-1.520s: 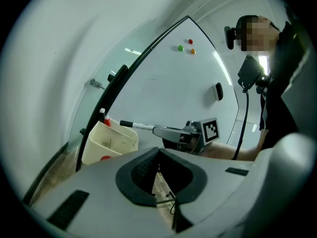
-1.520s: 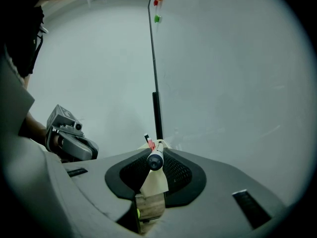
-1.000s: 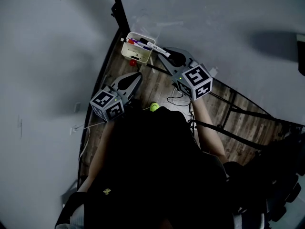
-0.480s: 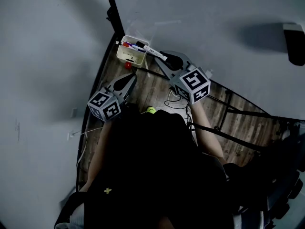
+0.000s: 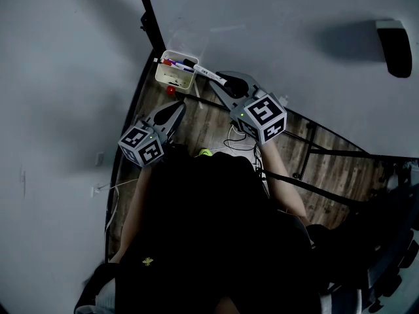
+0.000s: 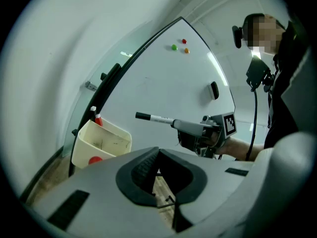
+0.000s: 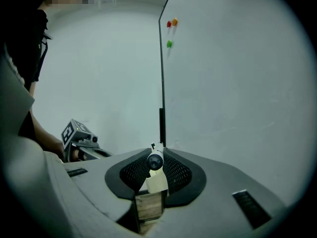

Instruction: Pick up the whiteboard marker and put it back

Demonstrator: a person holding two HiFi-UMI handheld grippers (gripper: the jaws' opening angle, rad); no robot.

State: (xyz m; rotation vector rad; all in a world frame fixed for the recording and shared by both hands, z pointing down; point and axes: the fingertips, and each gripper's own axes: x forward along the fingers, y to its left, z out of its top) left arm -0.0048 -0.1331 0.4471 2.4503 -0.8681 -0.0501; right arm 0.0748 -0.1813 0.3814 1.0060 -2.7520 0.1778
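- Right gripper (image 5: 227, 84) (image 7: 155, 158): I see its jaws closed narrowly on the marker, one ribbed pad pressing each side of the barrel. It is held up in front of the whiteboard.
- Marker (image 5: 209, 74) (image 6: 154, 118) (image 7: 155, 161): white barrel with a black cap. It lies about level in the right gripper, cap end sticking out ahead of the jaws. From the head view the cap end sits by the bin's right corner. The left gripper view shows it above and to the right of the bin, clear of it.
- Left gripper (image 5: 174, 108) (image 6: 158, 155): jaws closed tip to tip with nothing between them. It is low and left of the right gripper, pointing towards the bin.
- Bin (image 5: 167, 79) (image 6: 101, 144): cream, open-topped, at the whiteboard's lower edge. It holds several markers; one red-capped marker (image 6: 97, 119) stands at its back corner.
- Whiteboard (image 5: 281, 31) (image 6: 168, 83) (image 7: 237, 83): white, with a dark frame.
- Magnets: red (image 6: 184, 41), green (image 6: 174, 47) and orange (image 6: 186, 50), clustered high on the board.
- Dark block (image 5: 395, 44) (image 6: 214, 90): stuck on the board, well apart from the bin.
- Floor (image 5: 209, 120): wood planks, with a green ball (image 5: 204, 152) and cables (image 5: 239, 136) on it.
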